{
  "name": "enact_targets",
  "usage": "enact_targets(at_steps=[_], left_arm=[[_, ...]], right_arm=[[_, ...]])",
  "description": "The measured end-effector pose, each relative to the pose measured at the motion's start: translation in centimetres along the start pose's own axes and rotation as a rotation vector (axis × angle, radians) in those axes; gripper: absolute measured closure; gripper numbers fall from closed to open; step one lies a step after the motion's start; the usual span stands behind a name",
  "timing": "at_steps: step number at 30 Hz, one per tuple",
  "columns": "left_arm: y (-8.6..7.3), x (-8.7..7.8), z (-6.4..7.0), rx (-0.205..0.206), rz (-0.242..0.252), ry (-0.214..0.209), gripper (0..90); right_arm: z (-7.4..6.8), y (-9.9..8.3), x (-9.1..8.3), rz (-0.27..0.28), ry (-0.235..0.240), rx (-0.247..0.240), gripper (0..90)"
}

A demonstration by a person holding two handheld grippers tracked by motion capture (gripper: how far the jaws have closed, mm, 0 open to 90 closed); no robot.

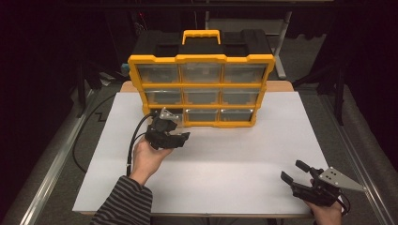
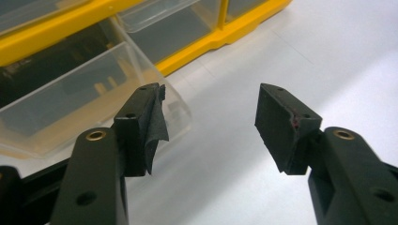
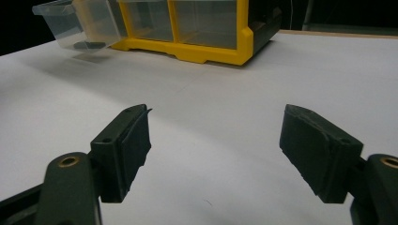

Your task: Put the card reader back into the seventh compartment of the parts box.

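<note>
Left tongs (image 2: 211,115) gaping, clear drawer (image 2: 84,101) pulled out just beside them

Both tools (image 1: 180,138) (image 1: 294,171) agape

Right tool (image 3: 216,154) gapes above white table (image 3: 225,93), clear drawer (image 3: 77,23) pulled out.

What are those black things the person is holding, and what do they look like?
Two handheld tools. The left gripper and right gripper are black, each with two blocky padded jaws, brass-coloured rivets, a grey three-cornered plate and a trailing black cable. The left arm wears a dark striped sleeve.
</note>
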State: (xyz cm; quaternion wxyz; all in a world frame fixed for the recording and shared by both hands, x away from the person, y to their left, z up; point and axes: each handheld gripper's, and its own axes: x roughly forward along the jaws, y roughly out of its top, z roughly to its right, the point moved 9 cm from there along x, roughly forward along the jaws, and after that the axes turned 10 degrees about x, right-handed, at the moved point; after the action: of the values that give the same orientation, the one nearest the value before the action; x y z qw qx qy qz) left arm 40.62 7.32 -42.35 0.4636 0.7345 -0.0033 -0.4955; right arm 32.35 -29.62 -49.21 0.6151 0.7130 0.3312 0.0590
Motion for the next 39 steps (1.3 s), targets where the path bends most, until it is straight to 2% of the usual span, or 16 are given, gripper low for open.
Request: enact_targets(at_steps=[9,19,30,39], left_arm=[[0.2,0.0,1.4,0.026,0.007,-0.020,42.2],[-0.3,0.5,3.1,0.047,0.004,-0.055,42.2],[-1.3,0.6,4.5,0.049,0.015,-0.075,42.2],[-2.8,0.9,5.1,0.040,0.011,-0.089,41.5]], right_arm=[[0.0,0.0,0.0,0.000,0.002,0.002,25.2],[0.0,0.0,0.0,-0.001,0.003,0.003,25.2],[0.0,0.0,0.0,-0.002,0.003,0.003,25.2],[0.0,0.0,0.0,-0.003,0.004,0.002,25.2]])
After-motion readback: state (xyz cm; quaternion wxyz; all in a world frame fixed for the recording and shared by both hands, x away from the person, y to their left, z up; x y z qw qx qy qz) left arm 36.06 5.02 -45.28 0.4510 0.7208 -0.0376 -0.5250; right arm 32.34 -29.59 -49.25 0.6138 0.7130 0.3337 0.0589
